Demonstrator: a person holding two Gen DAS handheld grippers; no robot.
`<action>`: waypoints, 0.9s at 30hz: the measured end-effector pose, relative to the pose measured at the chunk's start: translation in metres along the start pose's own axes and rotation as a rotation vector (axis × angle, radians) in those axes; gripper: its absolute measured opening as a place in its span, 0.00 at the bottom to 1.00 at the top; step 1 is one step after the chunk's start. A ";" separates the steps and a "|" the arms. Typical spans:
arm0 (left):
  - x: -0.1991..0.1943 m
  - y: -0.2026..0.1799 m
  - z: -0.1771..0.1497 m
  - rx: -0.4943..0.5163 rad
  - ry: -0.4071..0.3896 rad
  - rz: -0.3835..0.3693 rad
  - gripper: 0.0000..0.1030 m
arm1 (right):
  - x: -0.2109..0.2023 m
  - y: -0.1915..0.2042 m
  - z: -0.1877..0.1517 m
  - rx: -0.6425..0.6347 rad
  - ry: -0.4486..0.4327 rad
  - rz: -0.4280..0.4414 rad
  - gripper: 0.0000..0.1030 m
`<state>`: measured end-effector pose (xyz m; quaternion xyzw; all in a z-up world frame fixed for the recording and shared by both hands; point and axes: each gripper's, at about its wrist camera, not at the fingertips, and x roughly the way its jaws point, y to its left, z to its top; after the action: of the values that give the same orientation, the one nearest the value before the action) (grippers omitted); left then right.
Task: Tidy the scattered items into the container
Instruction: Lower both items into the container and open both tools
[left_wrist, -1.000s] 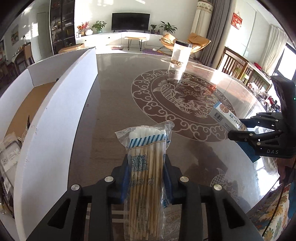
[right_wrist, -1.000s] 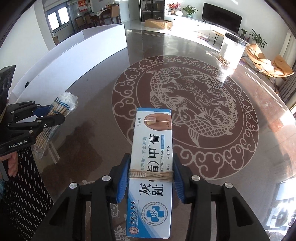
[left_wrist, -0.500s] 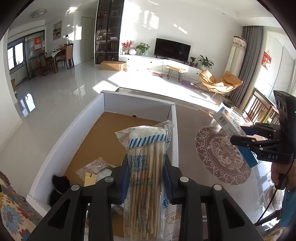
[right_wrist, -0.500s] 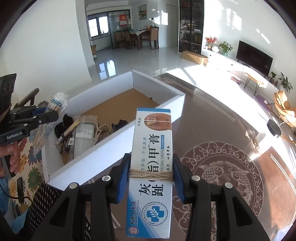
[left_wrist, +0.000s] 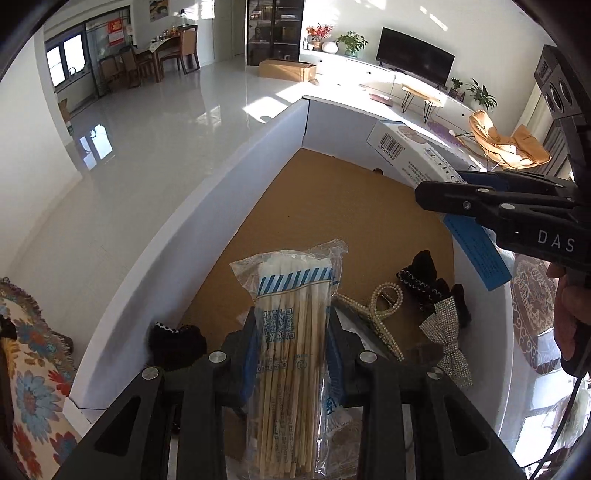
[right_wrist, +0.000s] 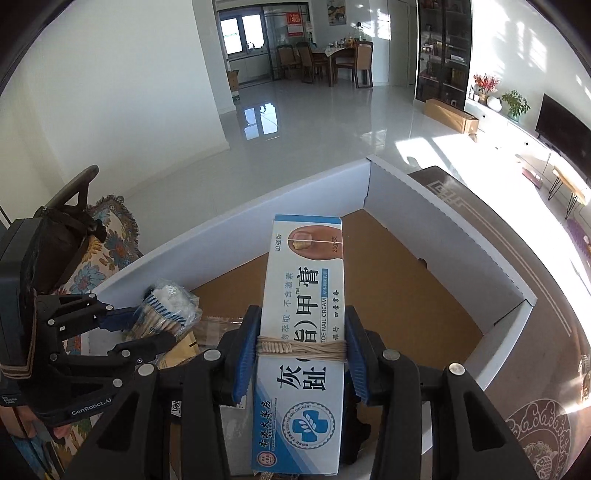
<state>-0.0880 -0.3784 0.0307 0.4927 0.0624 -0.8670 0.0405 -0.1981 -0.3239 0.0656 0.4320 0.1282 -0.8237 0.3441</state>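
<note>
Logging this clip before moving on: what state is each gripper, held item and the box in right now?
left gripper: shut on cotton swab pack, over the box
cotton swab pack: sealed, held
right gripper: shut on nail cream carton
nail cream carton: closed, string-wrapped, held over the box
white box: open-topped, partly filled
pearl hair claw: lying in the box
rhinestone bow: lying in the box

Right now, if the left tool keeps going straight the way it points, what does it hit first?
Probably the brown cardboard floor of the white box, just past the clear bag of cotton swabs held by the left tool; depth is uncertain.
</note>
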 end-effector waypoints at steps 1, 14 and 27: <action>0.002 0.002 -0.002 -0.003 0.006 0.000 0.31 | 0.011 0.000 0.002 0.001 0.014 -0.002 0.43; -0.004 0.000 -0.010 -0.036 0.005 0.078 0.87 | 0.056 -0.004 0.001 -0.008 0.112 0.011 0.87; -0.064 -0.035 -0.035 -0.214 -0.035 0.239 0.89 | -0.040 -0.025 -0.044 -0.017 0.132 -0.051 0.98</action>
<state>-0.0301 -0.3379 0.0702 0.4744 0.0946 -0.8528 0.1969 -0.1722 -0.2651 0.0696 0.4793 0.1686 -0.8008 0.3172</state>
